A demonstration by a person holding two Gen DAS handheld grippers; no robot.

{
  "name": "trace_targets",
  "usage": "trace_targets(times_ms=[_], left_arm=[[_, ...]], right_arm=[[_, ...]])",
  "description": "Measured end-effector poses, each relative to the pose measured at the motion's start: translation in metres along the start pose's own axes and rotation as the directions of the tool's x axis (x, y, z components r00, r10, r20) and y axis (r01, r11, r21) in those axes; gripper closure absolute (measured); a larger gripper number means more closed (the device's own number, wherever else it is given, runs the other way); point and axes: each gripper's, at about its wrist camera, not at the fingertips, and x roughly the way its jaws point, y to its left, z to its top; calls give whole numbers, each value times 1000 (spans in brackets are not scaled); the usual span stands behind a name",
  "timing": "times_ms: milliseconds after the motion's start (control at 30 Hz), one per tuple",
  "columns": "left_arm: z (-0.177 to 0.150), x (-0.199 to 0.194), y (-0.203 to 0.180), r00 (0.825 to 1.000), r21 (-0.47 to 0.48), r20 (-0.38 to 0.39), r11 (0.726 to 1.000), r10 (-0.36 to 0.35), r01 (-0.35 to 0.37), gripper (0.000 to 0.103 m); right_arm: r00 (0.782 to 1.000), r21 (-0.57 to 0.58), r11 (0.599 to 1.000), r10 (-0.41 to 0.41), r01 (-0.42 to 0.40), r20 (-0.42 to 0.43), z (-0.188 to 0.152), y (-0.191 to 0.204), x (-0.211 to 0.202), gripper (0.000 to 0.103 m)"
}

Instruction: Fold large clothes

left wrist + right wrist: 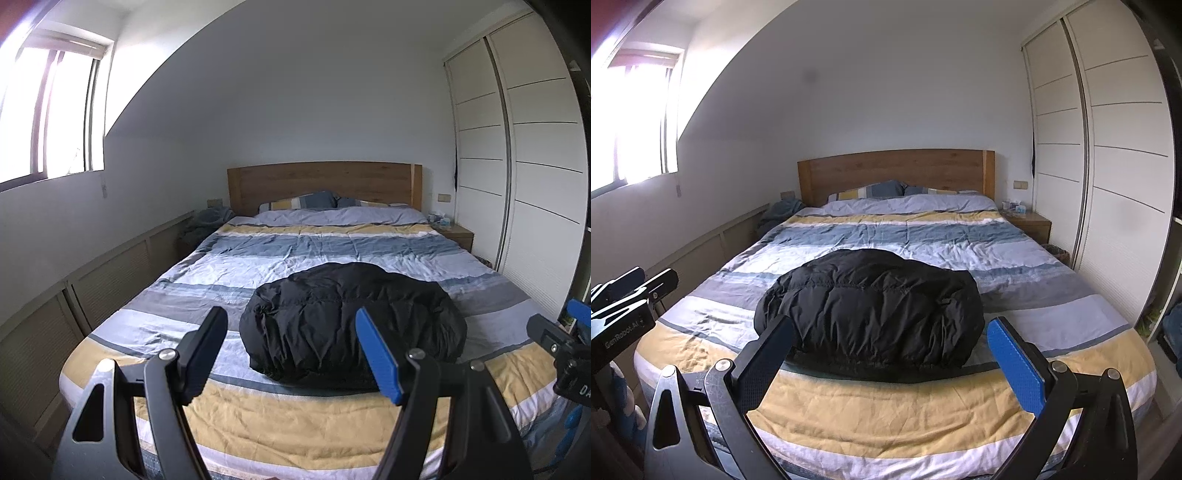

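A black puffy jacket (351, 325) lies bundled on the striped duvet of the bed (295, 424), near the foot end. It also shows in the right wrist view (871, 314). My left gripper (291, 321) is open and empty, held above the foot of the bed, short of the jacket. My right gripper (890, 332) is open and empty, also short of the jacket at the foot end. The right gripper shows at the right edge of the left wrist view (569, 332), and the left gripper at the left edge of the right wrist view (624, 302).
The bed has a wooden headboard (321, 184) and pillows (303, 201) at the far end. A white sliding wardrobe (517, 166) stands along the right. A bedside table (456, 234) is at the far right, a low cabinet (92, 280) and window (51, 110) at the left.
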Motion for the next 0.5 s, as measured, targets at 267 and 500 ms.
trace_targets(times_ms=[267,500], left_arm=[[-3,7,-6,1000,17,-16,1000,-6,6,32],[-8,16,-5,999,20,-41,1000,-21,22,32]], right_arm=[[1000,8,1000,-8,8,-14,-2,-5,7,0],[999,12,1000,-17,18,-34,-6,-7,15,0]])
